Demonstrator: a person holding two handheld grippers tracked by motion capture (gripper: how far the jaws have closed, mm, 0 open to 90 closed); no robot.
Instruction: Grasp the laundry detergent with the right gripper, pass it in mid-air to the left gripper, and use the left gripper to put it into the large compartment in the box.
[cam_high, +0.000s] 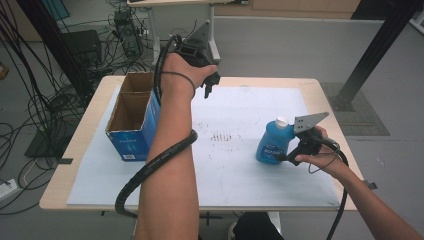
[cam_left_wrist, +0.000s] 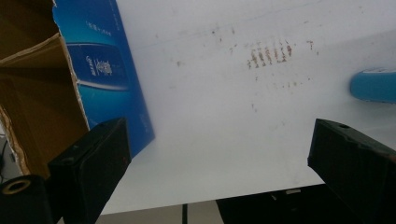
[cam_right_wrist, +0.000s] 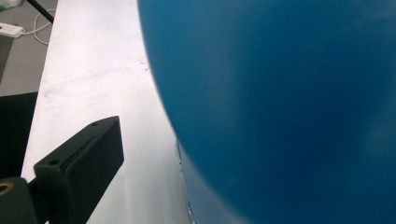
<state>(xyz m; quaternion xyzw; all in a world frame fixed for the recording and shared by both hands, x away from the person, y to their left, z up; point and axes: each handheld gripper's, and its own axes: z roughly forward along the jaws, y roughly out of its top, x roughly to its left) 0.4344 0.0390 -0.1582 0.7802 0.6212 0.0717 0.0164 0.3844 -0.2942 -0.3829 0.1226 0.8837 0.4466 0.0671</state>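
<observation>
A wooden tabletop (cam_high: 75, 150) under a white sheet (cam_high: 235, 165), cables tangled on the floor behind.

The left tool (cam_high: 211, 84) hangs above the sheet's far edge, jaws spread wide with nothing between them; just beside it stands an open cardboard box (cam_high: 132, 120) with blue sides. The right tool (cam_high: 281, 157) sits low at the right, against a blue bottle (cam_high: 272, 142) with a white cap that stands upright on the sheet; one jaw is hidden, so I cannot tell whether it grips.
</observation>
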